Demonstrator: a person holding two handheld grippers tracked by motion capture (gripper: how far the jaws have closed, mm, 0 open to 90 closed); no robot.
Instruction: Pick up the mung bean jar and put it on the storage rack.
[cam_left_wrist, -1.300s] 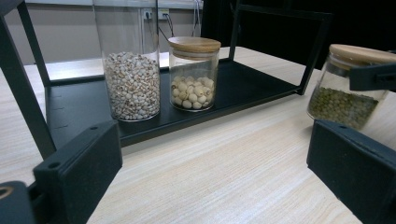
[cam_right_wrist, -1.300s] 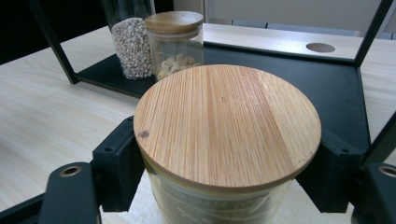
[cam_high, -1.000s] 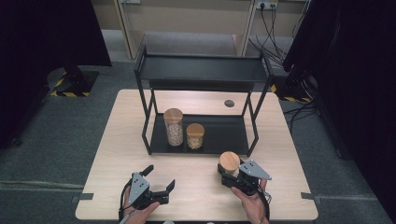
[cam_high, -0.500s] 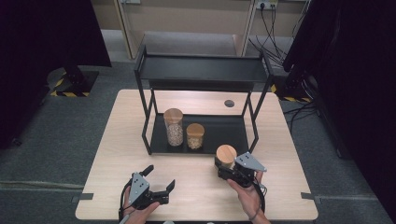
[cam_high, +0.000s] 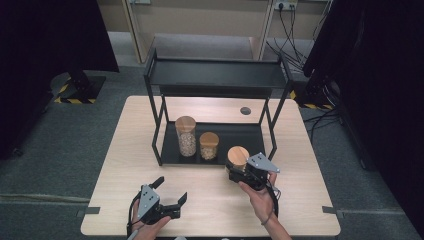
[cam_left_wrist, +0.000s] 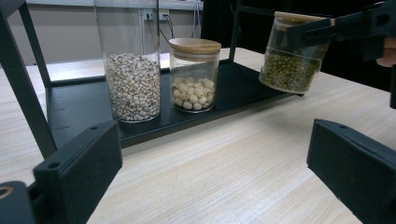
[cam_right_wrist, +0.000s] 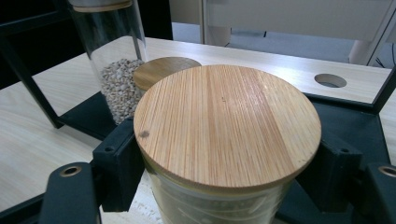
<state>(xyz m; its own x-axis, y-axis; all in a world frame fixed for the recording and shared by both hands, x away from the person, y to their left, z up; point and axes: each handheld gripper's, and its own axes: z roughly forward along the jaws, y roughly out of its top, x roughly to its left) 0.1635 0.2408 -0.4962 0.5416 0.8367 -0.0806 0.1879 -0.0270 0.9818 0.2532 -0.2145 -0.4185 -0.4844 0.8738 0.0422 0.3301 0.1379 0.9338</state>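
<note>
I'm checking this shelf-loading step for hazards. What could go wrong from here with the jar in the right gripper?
1. The jar of green beans hangs tilted above the table, clamped just under its lid by the right gripper; it might slip.
2. It is beside the shelf's front right post, which it could knock.
3. The short jar and tall jar stand on the tray; a wide swing might hit them.

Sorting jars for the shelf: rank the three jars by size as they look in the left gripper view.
1. Tall jar, top cut off.
2 and 3. Short jar and green-bean jar look alike; the bean jar is lifted, tilted, partly hidden, so unranked.
</note>
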